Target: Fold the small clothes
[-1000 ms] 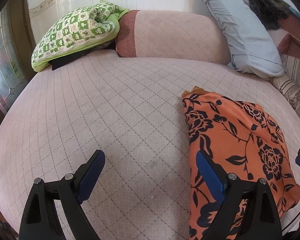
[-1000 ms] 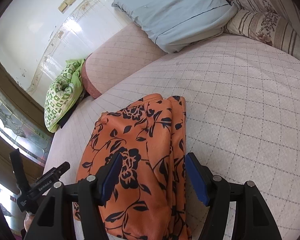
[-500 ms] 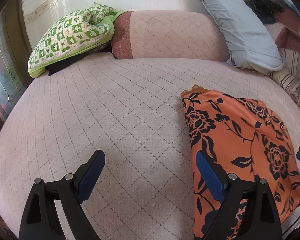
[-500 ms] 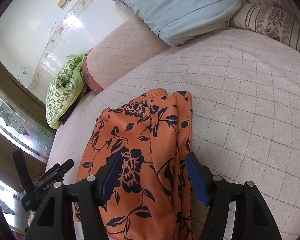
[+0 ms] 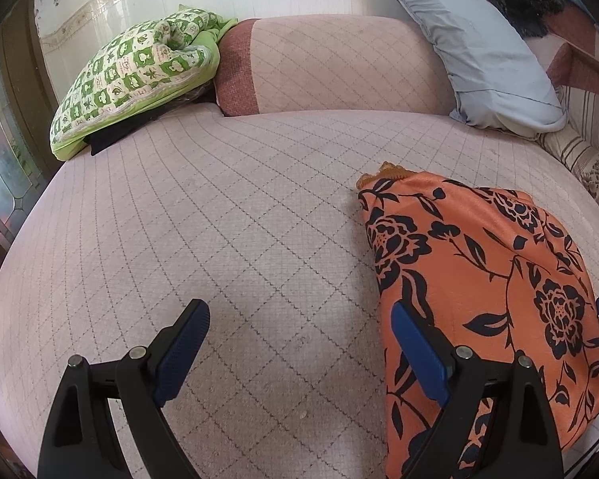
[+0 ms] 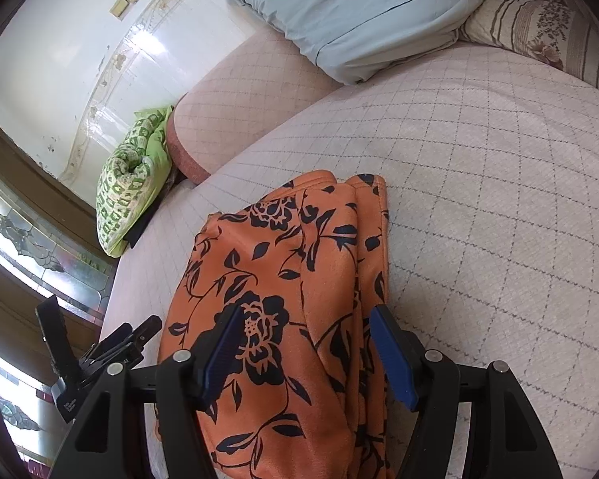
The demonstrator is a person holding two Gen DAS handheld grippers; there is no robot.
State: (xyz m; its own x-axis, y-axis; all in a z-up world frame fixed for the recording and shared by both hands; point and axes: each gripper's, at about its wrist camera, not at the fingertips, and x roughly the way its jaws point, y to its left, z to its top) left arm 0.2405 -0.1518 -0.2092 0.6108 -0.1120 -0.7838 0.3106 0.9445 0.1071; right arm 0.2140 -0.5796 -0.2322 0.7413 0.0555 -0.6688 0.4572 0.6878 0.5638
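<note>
In the left wrist view, the left gripper (image 5: 297, 343) stands wide apart over the quilted pink bed (image 5: 203, 215), holding nothing. The folded orange floral cloth (image 5: 479, 279) lies on the right, and the gripper's right finger (image 5: 419, 355) is at its near left edge.

In the right wrist view, the right gripper (image 6: 307, 349) has its jaws spread over the near part of the orange floral cloth (image 6: 283, 263); I cannot tell whether the pads press it. The left gripper (image 6: 112, 347) shows at the far left.

Two wrist cameras are looking down along their fingers, close over the bed (image 5: 235, 215).
Both are sharing the orange floral garment (image 5: 479, 271): right of the left fingers (image 5: 179, 339), between the right fingers (image 6: 391, 351); pillows are lying beyond.
</note>
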